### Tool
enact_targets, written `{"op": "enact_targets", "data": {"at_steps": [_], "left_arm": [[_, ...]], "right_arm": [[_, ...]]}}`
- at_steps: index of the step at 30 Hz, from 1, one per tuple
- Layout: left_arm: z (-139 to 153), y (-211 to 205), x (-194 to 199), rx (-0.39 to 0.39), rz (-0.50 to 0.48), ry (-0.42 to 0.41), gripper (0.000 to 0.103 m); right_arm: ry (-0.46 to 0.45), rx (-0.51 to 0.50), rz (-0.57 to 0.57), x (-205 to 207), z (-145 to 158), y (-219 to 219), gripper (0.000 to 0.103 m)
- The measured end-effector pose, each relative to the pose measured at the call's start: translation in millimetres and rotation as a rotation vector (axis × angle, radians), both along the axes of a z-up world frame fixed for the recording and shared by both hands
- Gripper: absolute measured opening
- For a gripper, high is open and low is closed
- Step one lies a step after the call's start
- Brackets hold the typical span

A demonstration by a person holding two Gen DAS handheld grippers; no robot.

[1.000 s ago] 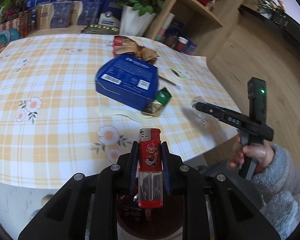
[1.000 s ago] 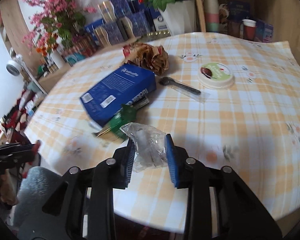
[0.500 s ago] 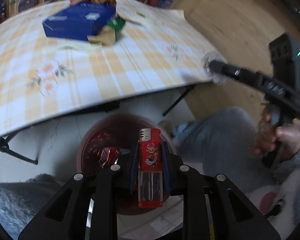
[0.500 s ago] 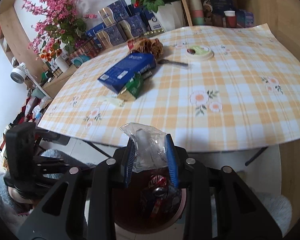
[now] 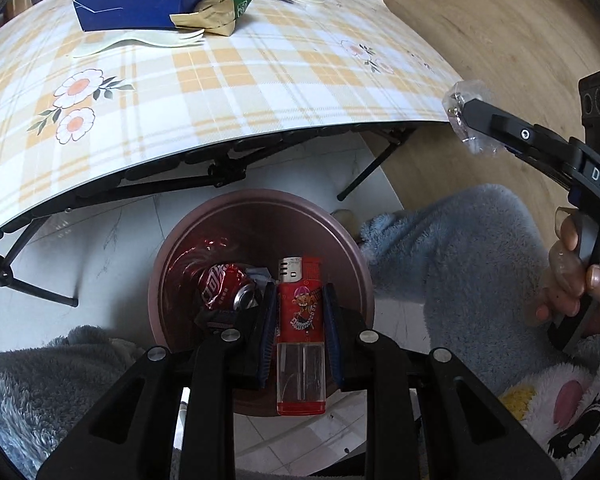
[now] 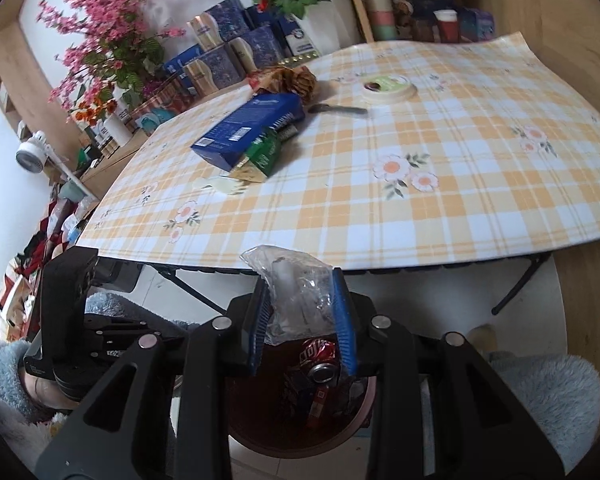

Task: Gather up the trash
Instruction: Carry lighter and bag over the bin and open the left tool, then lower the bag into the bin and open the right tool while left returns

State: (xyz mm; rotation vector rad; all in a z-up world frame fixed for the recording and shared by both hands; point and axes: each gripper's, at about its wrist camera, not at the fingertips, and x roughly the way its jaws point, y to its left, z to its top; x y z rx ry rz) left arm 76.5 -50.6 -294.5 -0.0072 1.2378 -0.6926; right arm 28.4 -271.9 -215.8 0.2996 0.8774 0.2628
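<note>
Over the bin [image 5: 352, 256], left tool [image 5: 299, 312] clamps a lighter [image 5: 301, 320], right tool [image 6: 303, 320] a wrapper [image 6: 296, 292] (both poised for dropping).

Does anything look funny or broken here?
Yes. The can in the bin is crushed. On the table, the green packet is torn open and wedged under the tilted blue box. A fork lies loose beside them.
</note>
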Motion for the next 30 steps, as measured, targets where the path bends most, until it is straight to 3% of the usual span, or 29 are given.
{"op": "enact_targets", "data": {"at_steps": [5, 11, 15, 17, 19, 26, 30], "left_arm": [[-5, -4, 4, 0.013, -0.003, 0.033, 0.022], [-22, -30, 10, 0.134, -0.073, 0.099, 0.022], [-31, -50, 10, 0.13, -0.123, 0.138, 0.022], [-30, -57, 11, 0.1, -0.13, 0.137, 0.03], [-16, -58, 10, 0.036, -0.121, 0.085, 0.074], [43, -22, 9, 0.0, 0.03, -0.164, 0.077], [81, 20, 4, -0.006, 0.154, -0.298, 0.089]], "right_arm": [[0.012, 0.032, -0.024, 4, -5, -10, 0.033], [-0.005, 0.027, -0.018, 7, -2, -12, 0.033], [-0.005, 0.03, -0.027, 7, -4, -16, 0.033], [-0.002, 0.031, -0.034, 7, -4, -18, 0.032], [-0.005, 0.03, -0.044, 6, -3, -21, 0.033], [-0.013, 0.015, -0.051, 2, 2, -21, 0.033], [-0.017, -0.008, -0.034, 0, 3, -12, 0.033]]}}
